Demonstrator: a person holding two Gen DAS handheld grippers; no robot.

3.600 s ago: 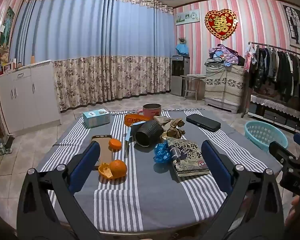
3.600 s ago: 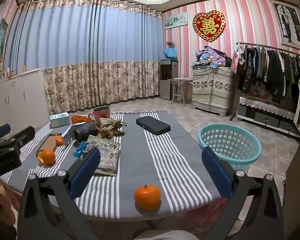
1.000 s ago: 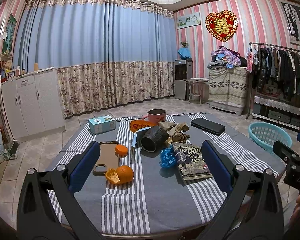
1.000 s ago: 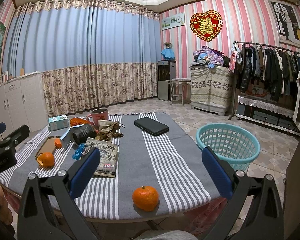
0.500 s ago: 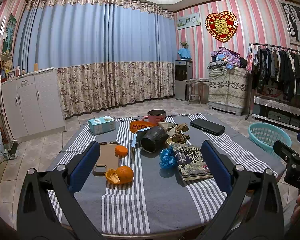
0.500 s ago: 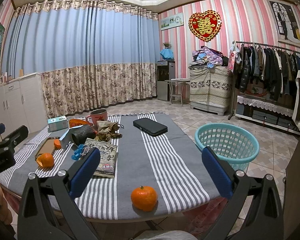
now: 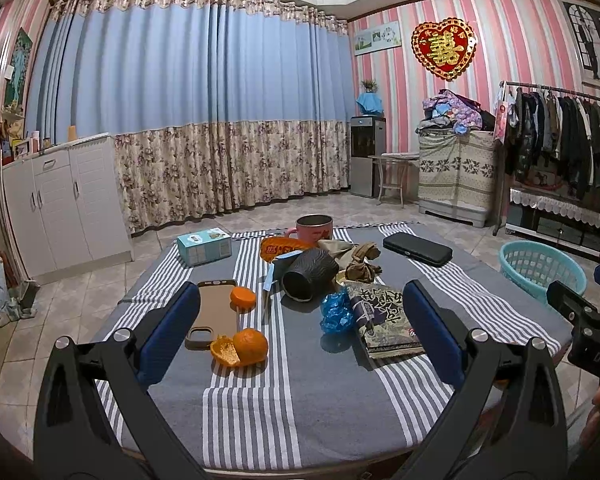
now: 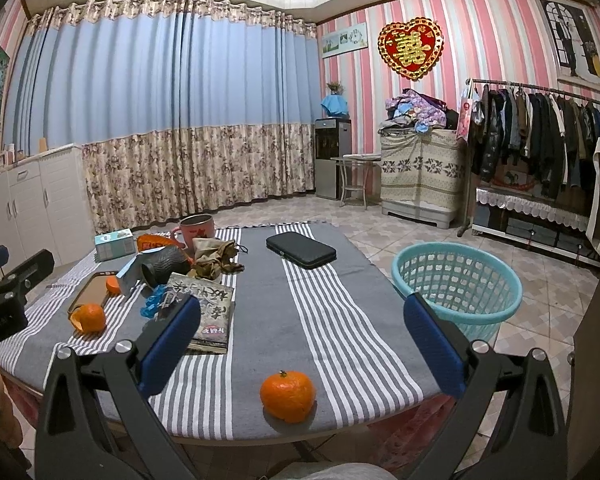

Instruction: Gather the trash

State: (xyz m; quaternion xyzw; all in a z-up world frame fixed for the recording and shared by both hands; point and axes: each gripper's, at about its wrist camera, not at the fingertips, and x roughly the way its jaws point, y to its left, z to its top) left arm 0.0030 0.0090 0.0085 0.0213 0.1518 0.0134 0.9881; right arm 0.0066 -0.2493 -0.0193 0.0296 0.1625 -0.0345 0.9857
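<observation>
On the grey striped table (image 7: 300, 400) lie a half-peeled orange with its peel (image 7: 242, 347), a second orange piece (image 7: 243, 297), a crumpled blue wrapper (image 7: 335, 313), an orange snack packet (image 7: 284, 247) and a brown crumpled rag (image 7: 360, 260). A turquoise basket (image 8: 458, 286) stands on the floor right of the table. My left gripper (image 7: 300, 344) is open and empty, held back above the table's near edge. My right gripper (image 8: 300, 344) is open and empty, above a whole orange (image 8: 287, 396) at the near edge.
Also on the table: a magazine (image 7: 384, 320), a tipped black cup (image 7: 310, 274), a pink mug (image 7: 314, 227), a blue box (image 7: 204, 246), a phone case (image 7: 216, 312) and a black case (image 7: 417, 249). White cabinets stand left, a clothes rack (image 8: 540, 140) right.
Both grippers have drawn back and up slightly from the table; the table's items look a little smaller. Nothing was grasped or moved.
</observation>
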